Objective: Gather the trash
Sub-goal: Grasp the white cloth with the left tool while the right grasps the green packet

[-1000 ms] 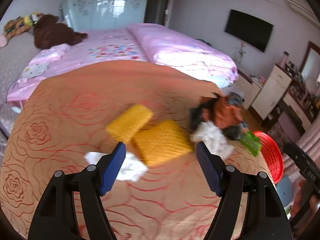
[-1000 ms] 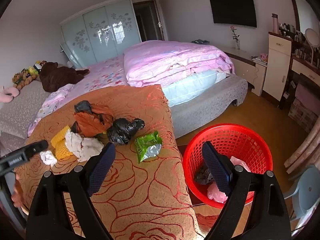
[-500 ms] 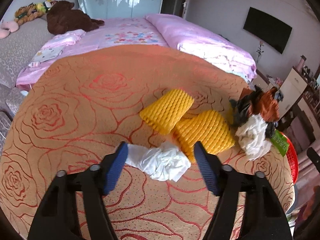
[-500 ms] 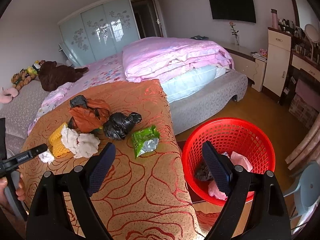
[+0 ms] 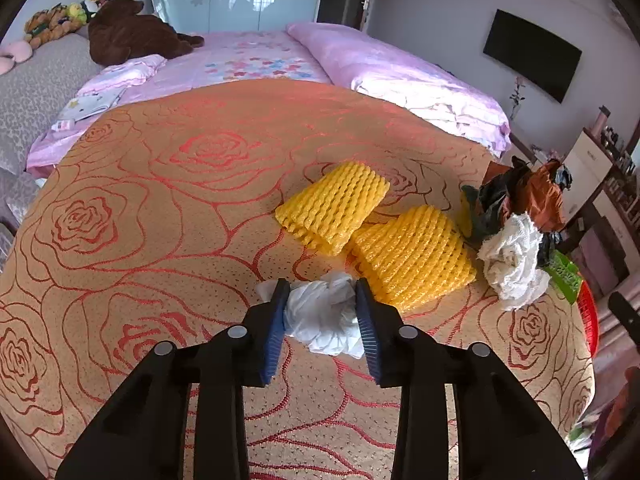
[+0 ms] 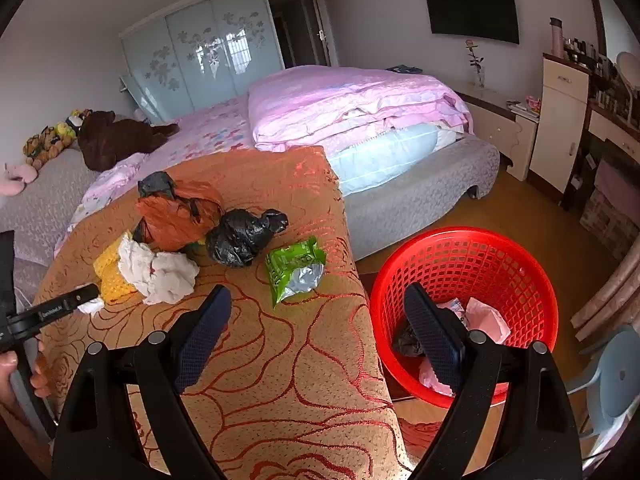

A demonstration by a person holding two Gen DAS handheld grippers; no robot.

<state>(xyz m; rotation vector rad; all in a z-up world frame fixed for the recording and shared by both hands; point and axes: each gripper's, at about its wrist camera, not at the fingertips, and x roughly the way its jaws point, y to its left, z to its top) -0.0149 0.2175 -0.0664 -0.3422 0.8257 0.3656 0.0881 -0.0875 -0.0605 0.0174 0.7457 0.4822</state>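
My left gripper is shut on a crumpled white tissue that lies on the orange rose-pattern table cover. Two yellow foam nets lie just beyond it. A white rag and an orange bag are at the right. My right gripper is open and empty above the table's near edge. Ahead of it lie a green wrapper, a black bag, the orange bag and the white rag. The red basket stands on the floor at the right, holding trash.
A bed with a pink quilt is behind the table. A brown plush toy lies on the bed. A white cabinet and a wall TV are at the right. A blue stool stands by the basket.
My left gripper moved forward and down to the white tissue and its jaws closed on it. The right gripper stayed open and barely moved.
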